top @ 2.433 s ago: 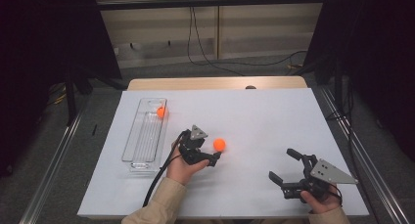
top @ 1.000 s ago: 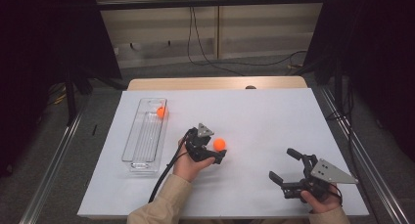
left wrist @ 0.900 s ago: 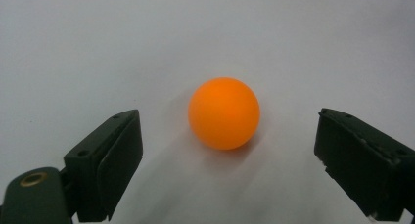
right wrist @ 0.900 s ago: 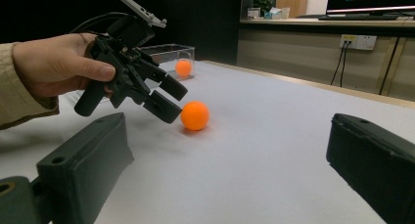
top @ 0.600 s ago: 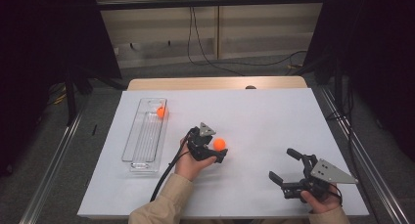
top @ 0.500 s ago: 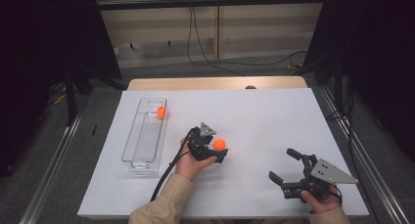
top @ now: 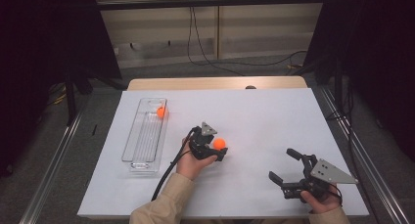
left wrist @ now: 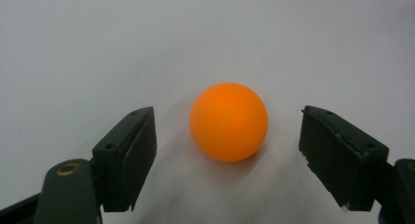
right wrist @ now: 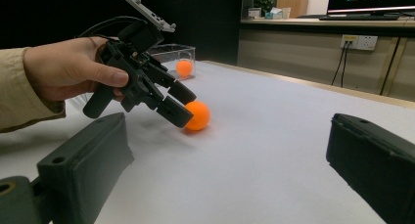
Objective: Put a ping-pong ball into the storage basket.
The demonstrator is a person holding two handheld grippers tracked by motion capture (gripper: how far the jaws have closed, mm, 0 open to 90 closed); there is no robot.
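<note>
Left claw (left wrist: 227, 158) around smooth orange ball (left wrist: 228, 121)

On the white-covered table (top: 274, 111), orange ball (top: 219, 143) sits mid-table between the left gripper (top: 215, 148) fingers (left wrist: 128, 155), clear plastic tray (top: 145, 136) to its left with a second orange ball (top: 161, 112) at its far end, right gripper (top: 286, 168) near-right.

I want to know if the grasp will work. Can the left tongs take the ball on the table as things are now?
Probably yes. The ball lies between the two jaws of the left tongs, which have just been closing. A gap remains on each side, and nothing stands between.
</note>
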